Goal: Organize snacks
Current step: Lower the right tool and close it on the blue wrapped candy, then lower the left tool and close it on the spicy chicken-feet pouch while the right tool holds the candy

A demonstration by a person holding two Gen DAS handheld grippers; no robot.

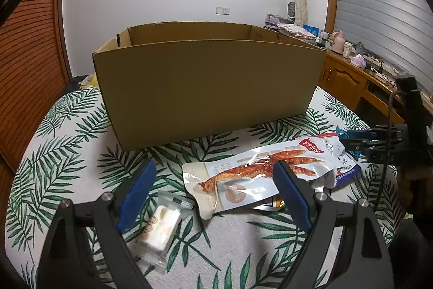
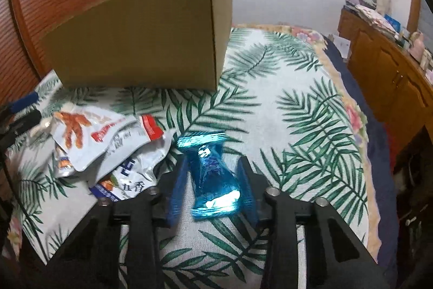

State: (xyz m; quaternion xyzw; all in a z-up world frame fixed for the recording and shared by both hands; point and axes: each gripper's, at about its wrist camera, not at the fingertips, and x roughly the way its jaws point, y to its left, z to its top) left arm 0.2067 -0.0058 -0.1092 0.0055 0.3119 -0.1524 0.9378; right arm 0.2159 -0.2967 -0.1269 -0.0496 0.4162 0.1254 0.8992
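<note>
Cardboard, plain brown, forms a large open box (image 1: pixel 208 88) that stands on a bed cover (image 1: pixel 67 153) printed with green palm leaves. Seen from the left tongs, the box sits at twelve o'clock. The left tongs (image 1: pixel 213 180) hang low over the cover with their blue fingers (image 1: pixel 138 191) spread wide and nothing between them. Under the left finger, at seven o'clock, lies a small clear packet of white cake (image 1: pixel 162 226). A silvery pouch picturing reddish chicken feet (image 1: pixel 257 172) lies at one o'clock, its lower corner under the right finger.

Seen from the right tongs, the right tongs (image 2: pixel 212 169) are pinching a shiny blue wrapped snack (image 2: pixel 213 180), which lies on the cover and points towards twelve o'clock. A heap of silvery pouches (image 2: pixel 127 153) lies at ten o'clock, beside the blue snack. The box corner stands at eleven o'clock, well apart from the snack. A wooden cabinet (image 2: pixel 392 77) runs along the wall at two o'clock.
</note>
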